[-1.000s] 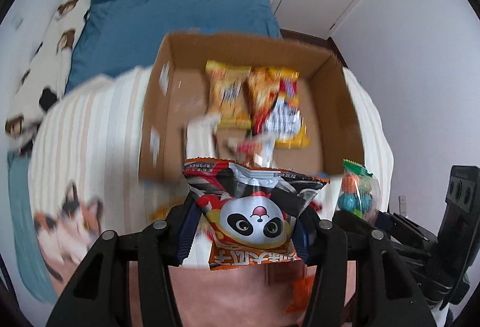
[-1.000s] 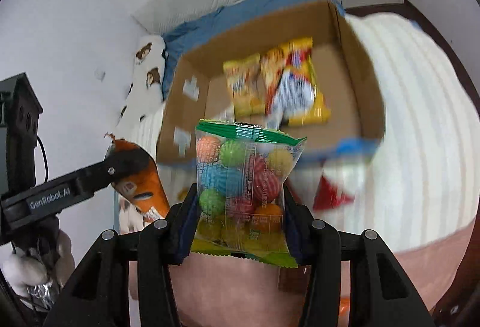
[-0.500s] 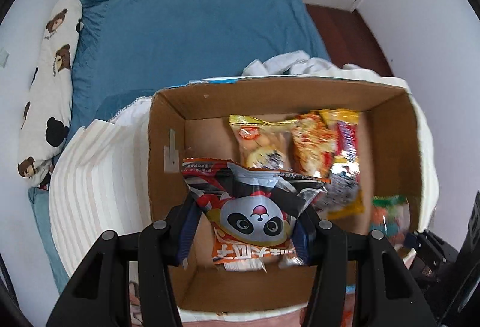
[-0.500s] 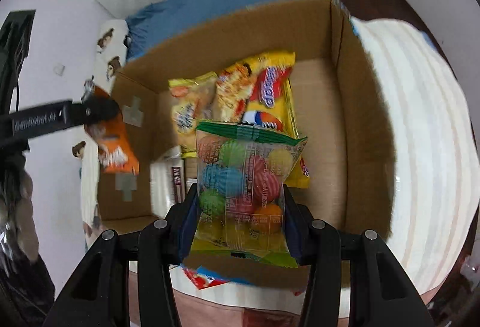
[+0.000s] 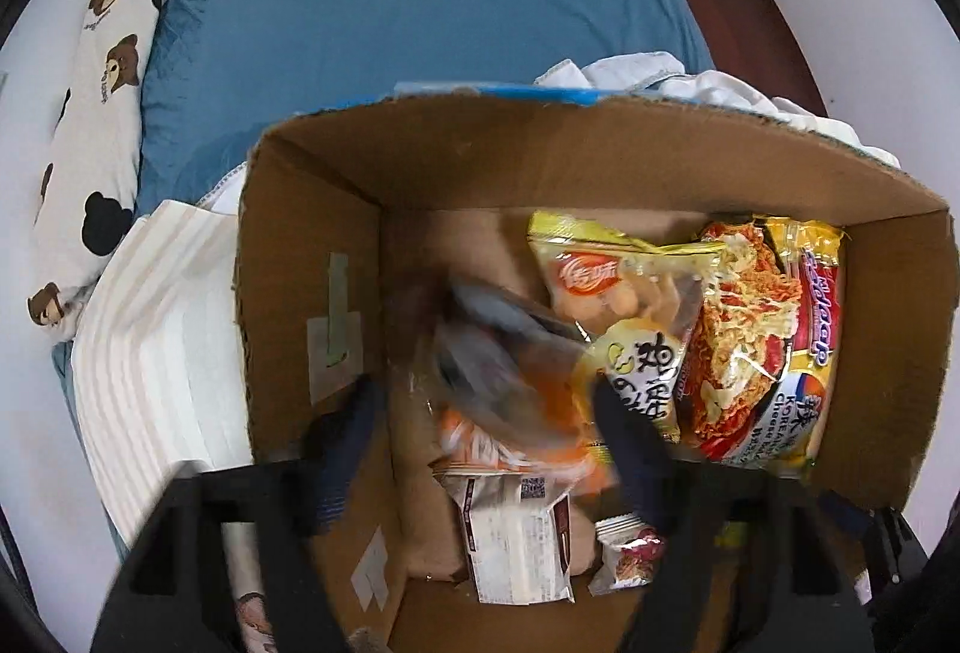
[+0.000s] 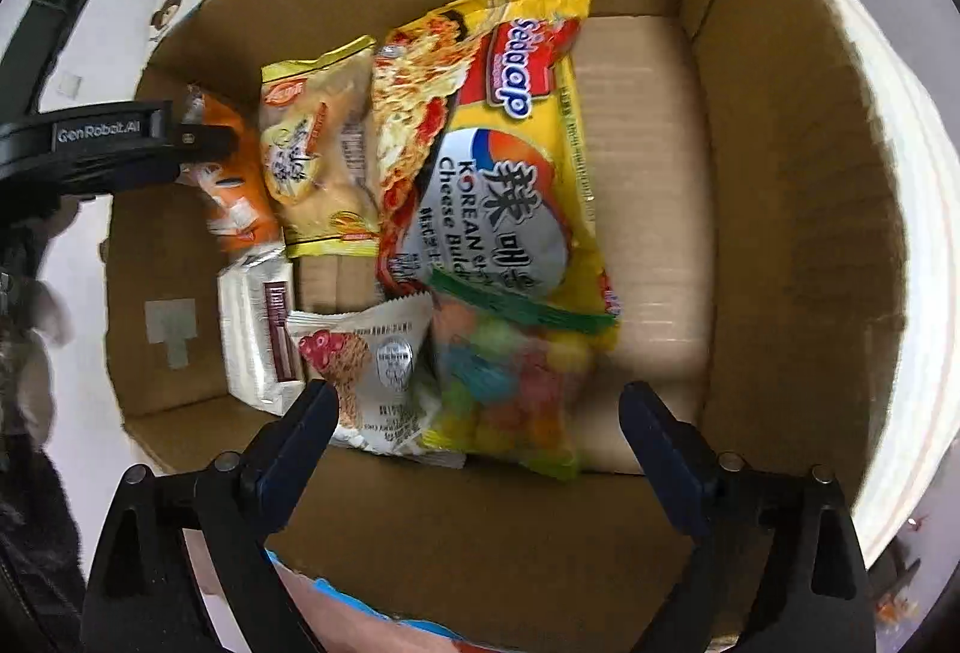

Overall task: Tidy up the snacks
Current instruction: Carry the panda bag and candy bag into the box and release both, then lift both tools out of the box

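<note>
Both claws now spread, panda bag [image 5: 504,389], candy bag [image 6: 510,383] dropped into box [image 6: 780,233]

Left gripper [image 5: 486,431], jaws spread apart, above a cardboard box [image 5: 312,245]; a blurred orange snack bag [image 5: 510,401] between them, noodle packet [image 5: 762,347] beside.

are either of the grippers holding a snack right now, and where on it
Neither. The right gripper is open, the candy bag lying in the box. The left gripper is open too, the blurred panda packet loose between its fingers.

Bright daylight, fisheye-warped edges, motion-blurred centre packets
</note>
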`<move>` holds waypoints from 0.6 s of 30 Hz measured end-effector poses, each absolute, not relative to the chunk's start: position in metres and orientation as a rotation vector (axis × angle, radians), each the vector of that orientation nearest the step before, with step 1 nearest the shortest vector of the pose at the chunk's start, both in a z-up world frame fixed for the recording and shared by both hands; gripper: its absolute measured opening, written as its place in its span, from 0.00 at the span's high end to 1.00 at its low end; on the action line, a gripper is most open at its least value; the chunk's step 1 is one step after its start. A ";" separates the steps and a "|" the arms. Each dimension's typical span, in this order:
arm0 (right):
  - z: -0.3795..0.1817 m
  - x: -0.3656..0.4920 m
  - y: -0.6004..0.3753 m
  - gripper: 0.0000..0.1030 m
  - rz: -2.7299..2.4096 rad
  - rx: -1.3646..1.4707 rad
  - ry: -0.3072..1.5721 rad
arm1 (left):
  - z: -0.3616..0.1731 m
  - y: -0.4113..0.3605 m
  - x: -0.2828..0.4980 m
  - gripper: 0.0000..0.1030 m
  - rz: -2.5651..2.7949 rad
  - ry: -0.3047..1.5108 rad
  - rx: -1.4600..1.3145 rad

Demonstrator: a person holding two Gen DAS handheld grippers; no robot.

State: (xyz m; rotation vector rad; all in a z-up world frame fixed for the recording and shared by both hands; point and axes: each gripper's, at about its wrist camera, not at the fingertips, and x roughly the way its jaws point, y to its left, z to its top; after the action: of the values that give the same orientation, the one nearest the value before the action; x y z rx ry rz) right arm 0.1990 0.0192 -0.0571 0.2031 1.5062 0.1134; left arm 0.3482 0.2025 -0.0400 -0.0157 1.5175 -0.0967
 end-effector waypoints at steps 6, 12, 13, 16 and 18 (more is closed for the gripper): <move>-0.046 0.202 0.018 0.04 0.087 0.210 1.468 | -0.034 0.204 0.340 0.07 -0.112 1.498 -0.056; -0.026 0.200 0.016 0.03 0.067 0.210 1.409 | -0.003 0.201 0.316 0.07 -0.137 1.405 -0.094; -0.020 0.199 0.015 0.03 0.064 0.205 1.393 | 0.006 0.201 0.308 0.07 -0.141 1.376 -0.100; -0.003 0.191 0.017 0.03 0.054 0.179 1.342 | 0.027 0.200 0.285 0.07 -0.147 1.309 -0.107; 0.009 0.184 0.017 0.03 0.050 0.174 1.303 | 0.041 0.202 0.265 0.07 -0.140 1.257 -0.123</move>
State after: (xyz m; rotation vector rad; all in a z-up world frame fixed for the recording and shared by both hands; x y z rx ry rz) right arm 0.1842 0.0167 0.0090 0.1737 1.3033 0.0502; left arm 0.2655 0.2016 0.0414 -0.1225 1.2566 -0.1400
